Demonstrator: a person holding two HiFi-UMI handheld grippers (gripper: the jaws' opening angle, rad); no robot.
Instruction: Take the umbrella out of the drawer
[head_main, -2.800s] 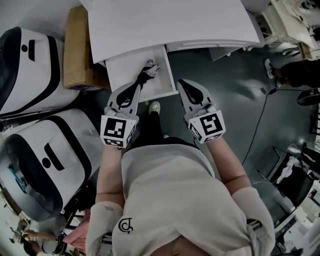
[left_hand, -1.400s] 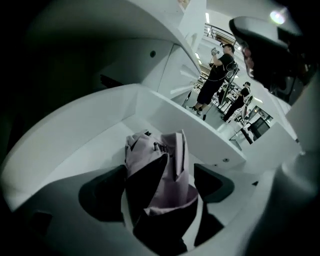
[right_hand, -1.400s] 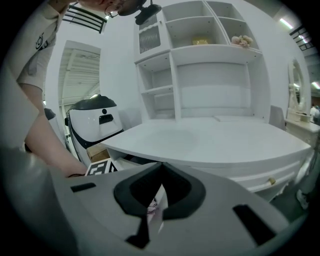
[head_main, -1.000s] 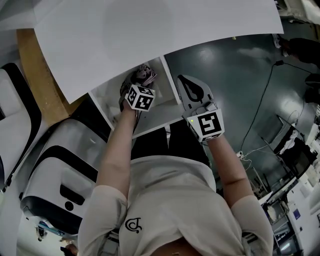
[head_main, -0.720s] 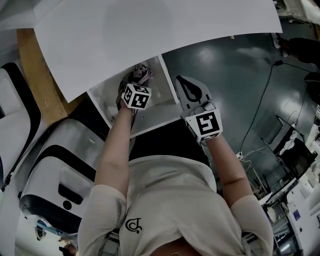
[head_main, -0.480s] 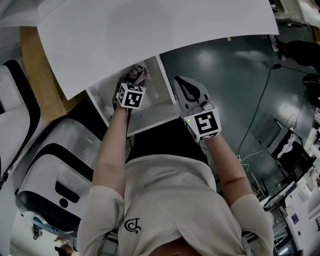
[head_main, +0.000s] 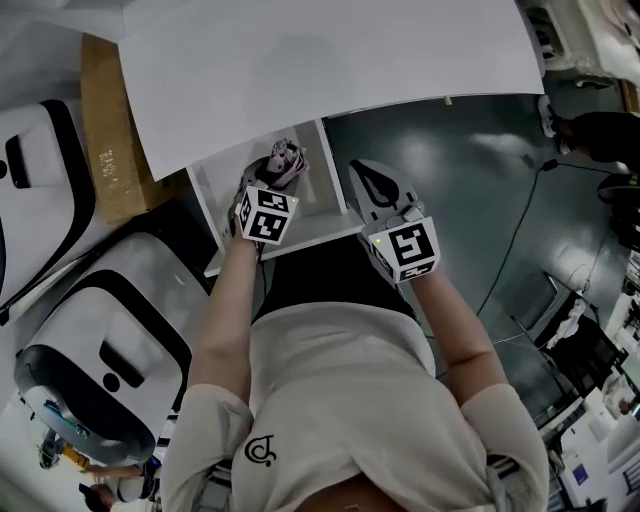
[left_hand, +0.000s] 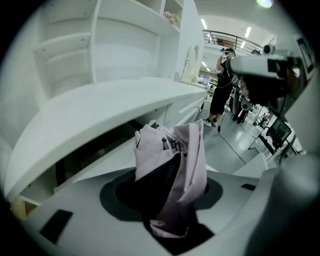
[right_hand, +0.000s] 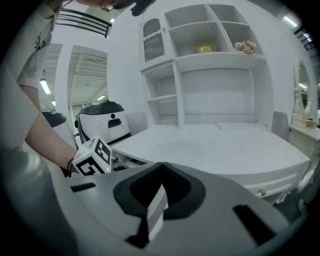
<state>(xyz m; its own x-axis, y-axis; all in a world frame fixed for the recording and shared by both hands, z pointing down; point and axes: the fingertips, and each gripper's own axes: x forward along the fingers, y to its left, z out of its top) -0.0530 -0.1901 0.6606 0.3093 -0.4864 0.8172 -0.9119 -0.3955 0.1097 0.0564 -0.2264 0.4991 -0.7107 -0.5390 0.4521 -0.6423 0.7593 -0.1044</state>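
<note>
Running this one remotely, and each feed gives me something the others don't. The head view has the layout. The white drawer is pulled out from under the white desk top and the left gripper reaches into it. The umbrella is a bunched lump at the gripper's nose, over the back end of the drawer, right by the desk edge. That view won't show me the grip itself, because the marker cube sits on top of everything.

The left gripper view sorts that out. Both jaws are pinching the folded umbrella, which is pale fabric with a dark part down the middle and little rib tips poking out near the top. Neither feed tells me whether it's clear of the drawer floor. That feed also catches a person standing well off down the room.

The right gripper hangs just beside the drawer's right side, over the dark floor. Its own view shows the jaws pressed together with nothing in them. It also shows the shelf unit standing on the desk, which the head view doesn't show. A cardboard box and white-and-black machines sit off to the left.
</note>
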